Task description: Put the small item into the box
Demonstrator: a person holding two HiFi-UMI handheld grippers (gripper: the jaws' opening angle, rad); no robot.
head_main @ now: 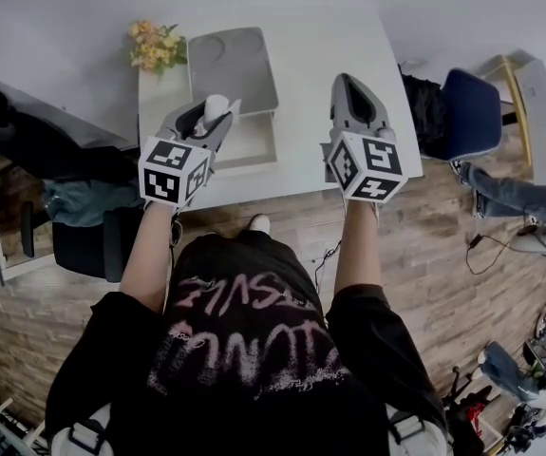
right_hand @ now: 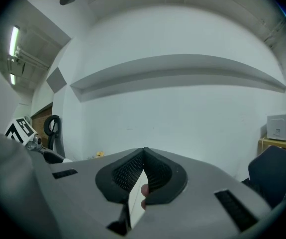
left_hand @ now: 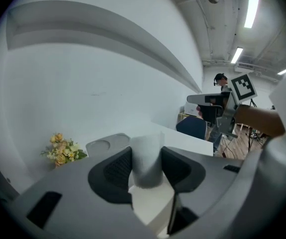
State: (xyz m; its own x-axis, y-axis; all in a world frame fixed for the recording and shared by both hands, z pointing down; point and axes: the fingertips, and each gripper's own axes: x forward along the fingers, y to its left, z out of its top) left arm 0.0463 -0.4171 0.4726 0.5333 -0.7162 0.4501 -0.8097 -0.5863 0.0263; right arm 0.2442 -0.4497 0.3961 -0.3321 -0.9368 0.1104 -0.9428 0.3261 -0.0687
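My left gripper is shut on the small item, a white cylinder held upright between its dark pads. It hangs over the near left part of the open white box, whose grey lid lies flat behind it. In the left gripper view the cylinder fills the gap of the left gripper, with the box's white inside below and the lid beyond. My right gripper hovers over the table to the box's right, its jaws shut and empty.
A bunch of yellow flowers stands at the table's back left, beside the lid. A blue chair is off the table's right edge and a black chair off its left. Bare white wall lies behind the table.
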